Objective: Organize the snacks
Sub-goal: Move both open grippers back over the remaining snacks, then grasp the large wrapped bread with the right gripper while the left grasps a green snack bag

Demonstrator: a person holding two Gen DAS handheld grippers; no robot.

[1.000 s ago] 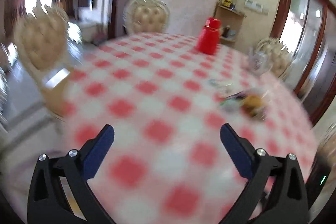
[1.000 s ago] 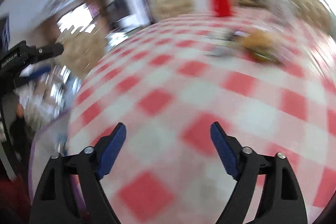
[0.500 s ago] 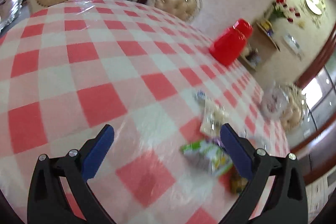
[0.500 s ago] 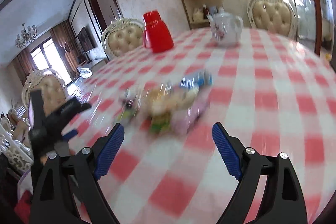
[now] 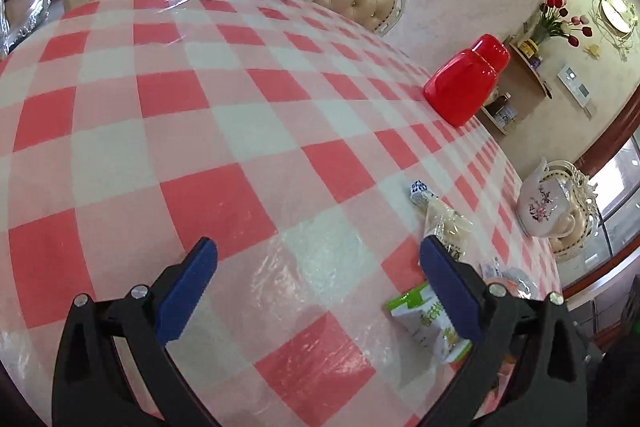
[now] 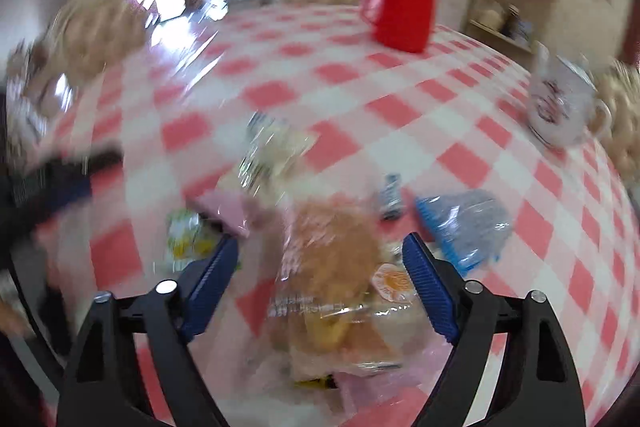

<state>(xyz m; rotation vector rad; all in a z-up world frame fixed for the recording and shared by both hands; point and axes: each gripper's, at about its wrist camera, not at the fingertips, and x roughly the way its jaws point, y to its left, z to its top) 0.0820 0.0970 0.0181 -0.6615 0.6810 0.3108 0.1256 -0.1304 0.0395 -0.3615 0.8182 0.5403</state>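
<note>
Left gripper [image 5: 318,255] w/ blue pads hangs over the red-and-white checked tablecloth [image 5: 200,107], jaws wide, nothing btwn them but bare cloth. Just to its right lie a green-and-white snack packet [image 5: 420,319] and a clear crinkly packet of pale biscuits [image 5: 444,223], the right finger partly covering both.

Right gripper [image 6: 320,259] is over the snack pile, its view blurred. Jaws have just been closing, now at a middling gap, w/ a clear bag of golden-brown bread [image 6: 336,267] btwn them; pads not seen pressing on it. A blue crinkly packet [image 6: 468,223] lies just right of the bag, a yellow-green packet [image 6: 188,235] just left.

Far side: red plastic jug w/ lid [image 5: 466,83], white floral teapot [image 5: 544,203] further right
</note>
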